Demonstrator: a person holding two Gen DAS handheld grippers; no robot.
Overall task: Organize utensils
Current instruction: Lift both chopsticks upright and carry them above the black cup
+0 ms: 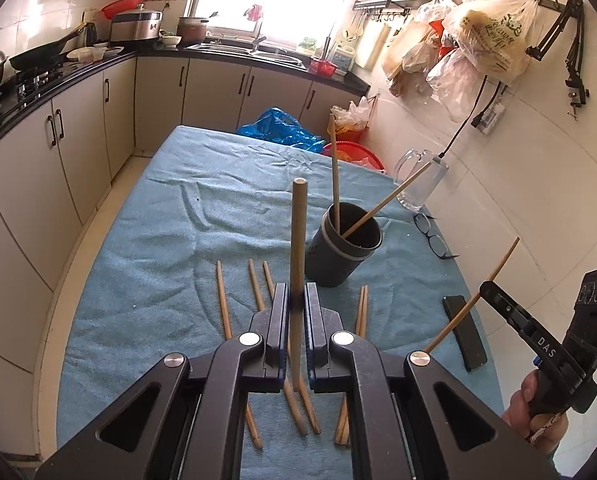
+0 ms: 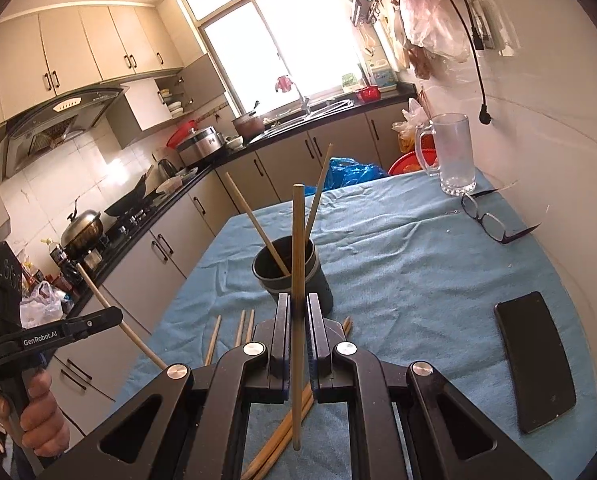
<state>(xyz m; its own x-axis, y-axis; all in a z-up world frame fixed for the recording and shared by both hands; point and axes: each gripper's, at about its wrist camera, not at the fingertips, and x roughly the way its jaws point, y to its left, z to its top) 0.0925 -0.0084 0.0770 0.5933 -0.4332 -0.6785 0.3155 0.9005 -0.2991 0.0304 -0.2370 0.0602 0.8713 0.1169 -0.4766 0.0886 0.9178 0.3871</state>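
A: The chopsticks (image 1: 221, 300) look like plain matt wood, and the cloth (image 1: 138, 280) under them is a rough blue towelling.

B: Beside them the holder (image 1: 344, 246) is dull dark plastic; right of it, a clear glass mug (image 2: 452, 152) and a glossy black phone (image 2: 536, 356).

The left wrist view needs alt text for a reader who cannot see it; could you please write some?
The left gripper fingers clamp one upright chopstick above a blue tablecloth. Ahead stands a dark holder with two chopsticks; more lie loose on the cloth.

A home kitchen: range hood (image 2: 58, 120), wok (image 1: 42, 54) on stove, sink (image 1: 242, 48), rice cooker (image 1: 136, 24), cream cabinets (image 1: 78, 120).
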